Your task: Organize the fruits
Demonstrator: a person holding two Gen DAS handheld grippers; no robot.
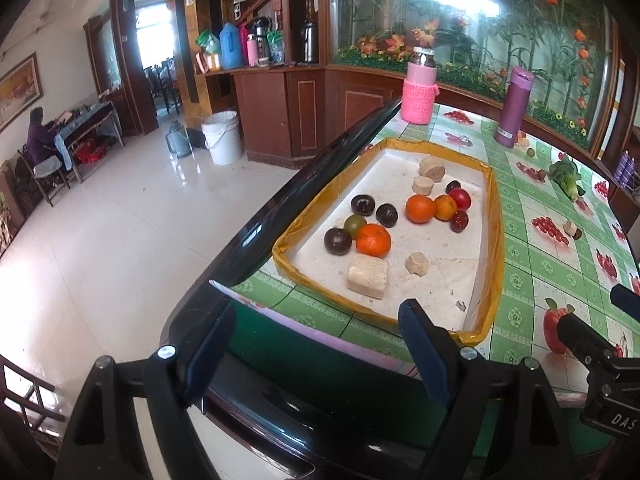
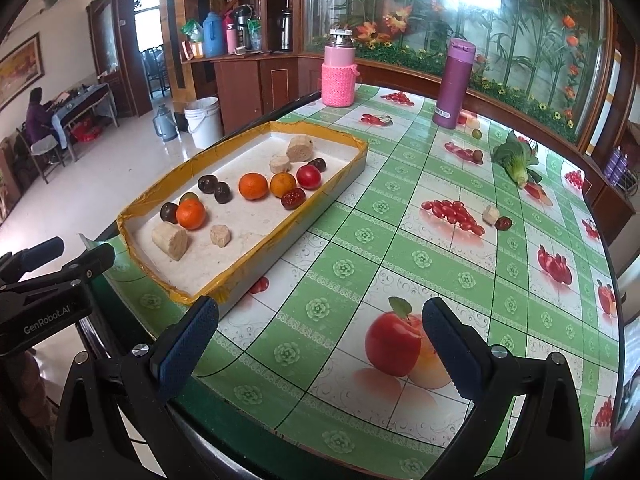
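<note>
A shallow white tray with a yellow taped rim (image 1: 491, 216) (image 2: 256, 131) sits on the table's left side. It holds oranges (image 1: 373, 240) (image 2: 253, 186), dark plums (image 1: 363, 204) (image 2: 208, 183), a red fruit (image 2: 308, 176), a green fruit (image 1: 354, 224) and several beige chunks (image 1: 368, 278) (image 2: 170, 240). Outside the tray lie a leafy green vegetable (image 2: 516, 162), a beige chunk (image 2: 491, 214) and a dark red fruit (image 2: 503, 223). My left gripper (image 1: 316, 336) is open and empty at the tray's near end. My right gripper (image 2: 320, 328) is open and empty over the tablecloth.
A pink crochet-sleeved flask (image 2: 338, 74) and a purple flask (image 2: 454, 84) stand at the table's far side. The tablecloth (image 2: 400, 240) is green checked with printed fruit. The table's dark edge (image 1: 280, 208) drops to a tiled floor with a white bucket (image 1: 222, 138).
</note>
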